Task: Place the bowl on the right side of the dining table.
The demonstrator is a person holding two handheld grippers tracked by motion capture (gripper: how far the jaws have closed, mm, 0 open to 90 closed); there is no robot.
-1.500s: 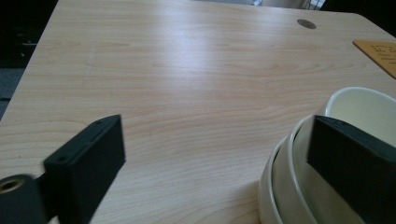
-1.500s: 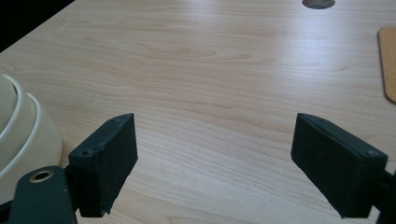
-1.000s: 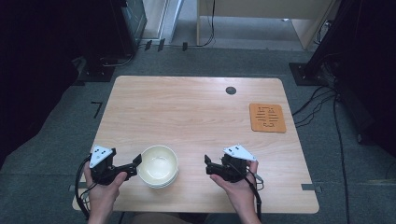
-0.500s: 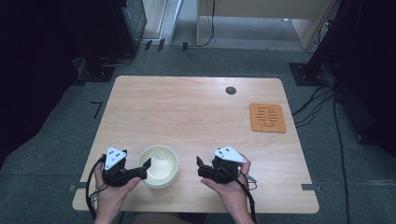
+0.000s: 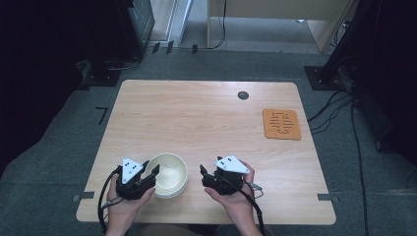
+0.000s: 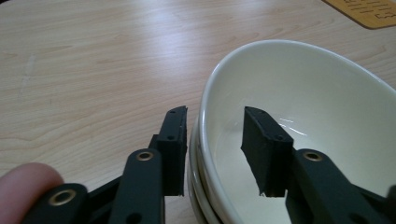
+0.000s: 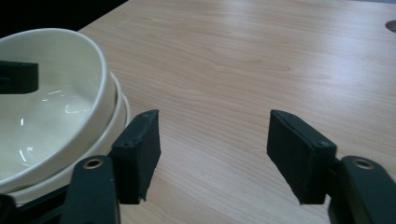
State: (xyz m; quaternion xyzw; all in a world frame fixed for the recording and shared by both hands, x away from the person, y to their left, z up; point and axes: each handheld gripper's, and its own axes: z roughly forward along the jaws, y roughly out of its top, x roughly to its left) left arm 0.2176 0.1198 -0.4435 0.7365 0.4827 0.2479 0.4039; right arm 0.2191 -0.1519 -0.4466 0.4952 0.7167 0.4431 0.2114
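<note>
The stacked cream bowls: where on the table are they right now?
In the high view the stacked bowls sit near the table's front edge, left of centre, with the left gripper straddling their rim and the right gripper just to their right.

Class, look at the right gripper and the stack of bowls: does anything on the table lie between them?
Nothing visible does. Bare table separates the right gripper, jaws open and empty, from the stack of bowls beside it. The left gripper already straddles the opposite rim.

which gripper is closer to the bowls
Left. The left gripper straddles the rim of the top bowl, one jaw inside and one outside, and has just been closing. The right gripper sits just right of the bowls, nothing between its jaws.
</note>
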